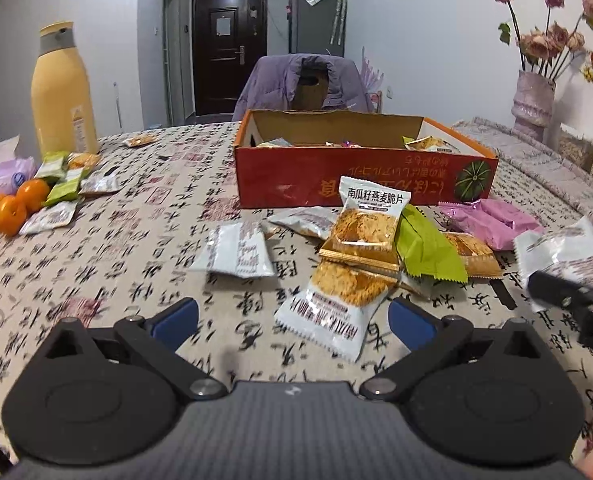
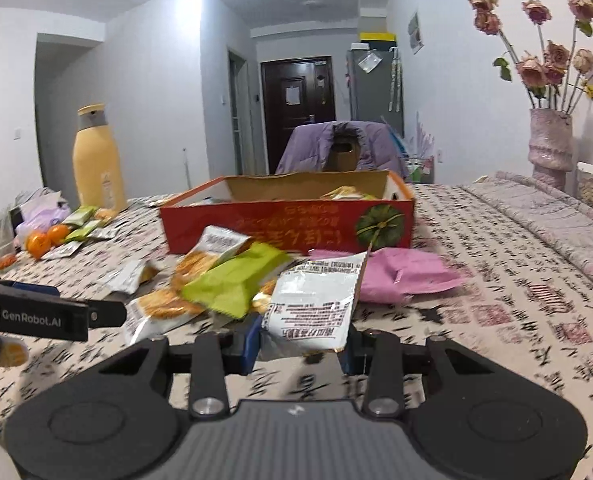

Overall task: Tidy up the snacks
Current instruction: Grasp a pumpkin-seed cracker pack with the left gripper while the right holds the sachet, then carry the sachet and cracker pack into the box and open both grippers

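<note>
Right wrist view: the right gripper [image 2: 301, 350] clenched a white snack packet [image 2: 312, 304] at lower centre, before the red box [image 2: 288, 226]. The left gripper [image 1: 292, 322] was spread wide, empty.

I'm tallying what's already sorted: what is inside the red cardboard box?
Inside the red cardboard box, a few snack packets peek over the rim: yellowish wrappers on the right, pale ones toward the left. The front wall hides the bottom, so a full count isn't possible.

left gripper [image 1: 292, 322] jaws spread above a snack packet [image 1: 328, 312] near the red box [image 1: 360, 172].
</note>
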`<state>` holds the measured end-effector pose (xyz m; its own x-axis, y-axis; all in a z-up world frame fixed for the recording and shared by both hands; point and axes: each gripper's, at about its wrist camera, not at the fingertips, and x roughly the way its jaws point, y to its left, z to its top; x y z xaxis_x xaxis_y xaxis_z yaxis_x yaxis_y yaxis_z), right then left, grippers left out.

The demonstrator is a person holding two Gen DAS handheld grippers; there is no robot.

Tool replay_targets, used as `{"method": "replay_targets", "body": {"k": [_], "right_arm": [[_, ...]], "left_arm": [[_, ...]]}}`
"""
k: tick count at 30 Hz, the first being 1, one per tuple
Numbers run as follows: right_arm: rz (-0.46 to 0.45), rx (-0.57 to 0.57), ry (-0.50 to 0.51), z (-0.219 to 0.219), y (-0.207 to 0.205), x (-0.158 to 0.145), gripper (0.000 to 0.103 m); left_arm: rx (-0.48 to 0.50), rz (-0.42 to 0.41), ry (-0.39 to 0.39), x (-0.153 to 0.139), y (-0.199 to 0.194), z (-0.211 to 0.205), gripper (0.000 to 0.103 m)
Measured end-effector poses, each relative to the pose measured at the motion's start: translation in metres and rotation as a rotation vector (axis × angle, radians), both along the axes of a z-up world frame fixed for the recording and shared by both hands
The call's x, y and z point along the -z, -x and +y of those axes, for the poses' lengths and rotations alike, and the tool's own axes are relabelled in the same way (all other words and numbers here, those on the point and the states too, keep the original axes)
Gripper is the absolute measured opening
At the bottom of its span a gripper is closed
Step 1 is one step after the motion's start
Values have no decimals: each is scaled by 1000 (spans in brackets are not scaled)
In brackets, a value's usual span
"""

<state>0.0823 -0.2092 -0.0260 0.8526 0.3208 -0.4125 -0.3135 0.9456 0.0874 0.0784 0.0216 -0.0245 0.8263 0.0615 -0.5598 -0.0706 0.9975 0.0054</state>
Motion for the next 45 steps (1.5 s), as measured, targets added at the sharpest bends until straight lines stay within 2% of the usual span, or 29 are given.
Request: {"method": "replay_targets", "body": {"k": [7, 11, 17, 20, 23, 36, 45], "right_arm": [[11, 40, -7, -16, -17, 1, 37], [18, 49, -10, -20, -24, 2, 37], [18, 47, -10, -24, -29, 2, 38], [21, 46, -11, -24, -30, 3, 38], [21, 41, -11, -23, -30, 3, 38], [-5, 21, 2, -21, -33, -8, 38], [-53, 5, 29, -12, -51, -25, 38]], "left_arm": [[39, 53, -43, 8, -30, -12, 103], [47, 80, -32, 14, -43, -13, 100], [67, 118, 0, 21, -55, -15, 73], [82, 109, -1, 18, -52, -17, 51], [77, 101, 11, 16, -47, -16, 45], [40, -11, 31, -15, -27, -10, 42], [43, -87, 30, -43, -39, -11, 43]]}}
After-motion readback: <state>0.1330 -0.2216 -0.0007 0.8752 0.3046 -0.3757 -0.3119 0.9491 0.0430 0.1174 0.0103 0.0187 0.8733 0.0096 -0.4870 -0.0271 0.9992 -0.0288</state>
